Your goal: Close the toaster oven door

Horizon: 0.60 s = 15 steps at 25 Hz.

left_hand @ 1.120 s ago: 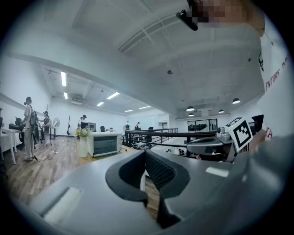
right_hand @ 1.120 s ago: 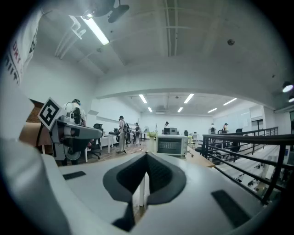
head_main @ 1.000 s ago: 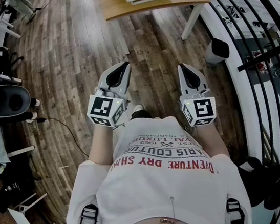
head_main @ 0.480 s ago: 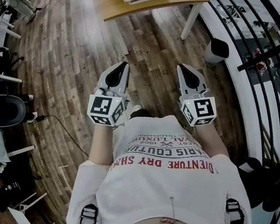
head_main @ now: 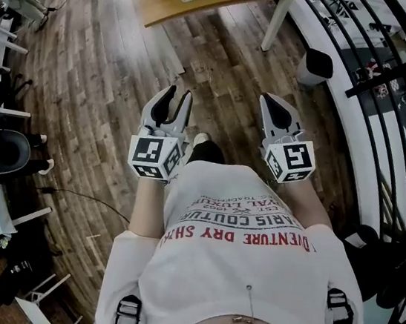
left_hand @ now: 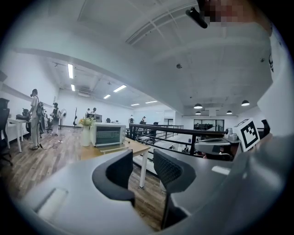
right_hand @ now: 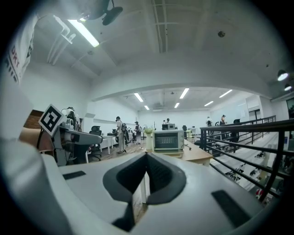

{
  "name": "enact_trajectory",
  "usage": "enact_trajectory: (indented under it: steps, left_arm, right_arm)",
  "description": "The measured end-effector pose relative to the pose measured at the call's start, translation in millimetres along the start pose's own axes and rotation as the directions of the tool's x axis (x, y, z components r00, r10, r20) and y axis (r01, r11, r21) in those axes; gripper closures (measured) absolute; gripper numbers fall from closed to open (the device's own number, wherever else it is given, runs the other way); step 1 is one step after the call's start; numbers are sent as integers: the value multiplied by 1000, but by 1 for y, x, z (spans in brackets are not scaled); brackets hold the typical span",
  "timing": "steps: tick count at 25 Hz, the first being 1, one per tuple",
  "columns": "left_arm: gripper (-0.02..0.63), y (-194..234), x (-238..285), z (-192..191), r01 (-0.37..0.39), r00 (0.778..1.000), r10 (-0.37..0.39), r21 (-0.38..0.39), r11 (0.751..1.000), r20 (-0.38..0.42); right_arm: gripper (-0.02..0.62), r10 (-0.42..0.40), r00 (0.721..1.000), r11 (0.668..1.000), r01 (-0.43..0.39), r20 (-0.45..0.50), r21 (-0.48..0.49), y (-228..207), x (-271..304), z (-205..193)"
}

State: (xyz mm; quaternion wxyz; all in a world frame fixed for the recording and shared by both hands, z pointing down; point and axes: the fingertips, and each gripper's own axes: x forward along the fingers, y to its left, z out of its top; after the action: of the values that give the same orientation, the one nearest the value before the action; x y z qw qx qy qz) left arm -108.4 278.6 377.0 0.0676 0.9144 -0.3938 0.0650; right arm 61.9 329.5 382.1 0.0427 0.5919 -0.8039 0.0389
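Observation:
The toaster oven point(left_hand: 107, 134) point(right_hand: 168, 140) stands far ahead on a wooden table point(head_main: 210, 5), a few steps away. A flat panel that looks like its lowered door point(left_hand: 113, 148) lies at its base. I hold both grippers in front of my body, over the wood floor. My left gripper point(head_main: 176, 100) point(left_hand: 143, 161) is opening its jaws, which stand apart with nothing between them. My right gripper point(head_main: 266, 99) point(right_hand: 146, 158) has its jaws together and holds nothing.
A vase of flowers point(left_hand: 86, 133) stands beside the oven. A black railing point(head_main: 393, 87) runs along the right, with a dark bin point(head_main: 316, 67) near the table leg. An office chair point(head_main: 1, 155) and desks line the left. People point(left_hand: 34, 117) stand far off.
The left gripper's jaws were together before and have now parted. Both grippers stay in front of my body. The right gripper looks the same.

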Motion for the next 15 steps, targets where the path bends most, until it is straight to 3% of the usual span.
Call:
enact_trajectory:
  steps: [8, 15]
  left_arm:
    - [480, 43, 36, -10, -27, 999, 26, -32, 999, -26]
    - [480, 114, 104, 1, -23, 1000, 22, -58, 998, -22]
  right_arm:
    - [591, 13, 1000, 1000, -14, -22, -2, -13, 52, -8]
    - [591, 22, 998, 999, -25, -57, -47, -29, 142, 1]
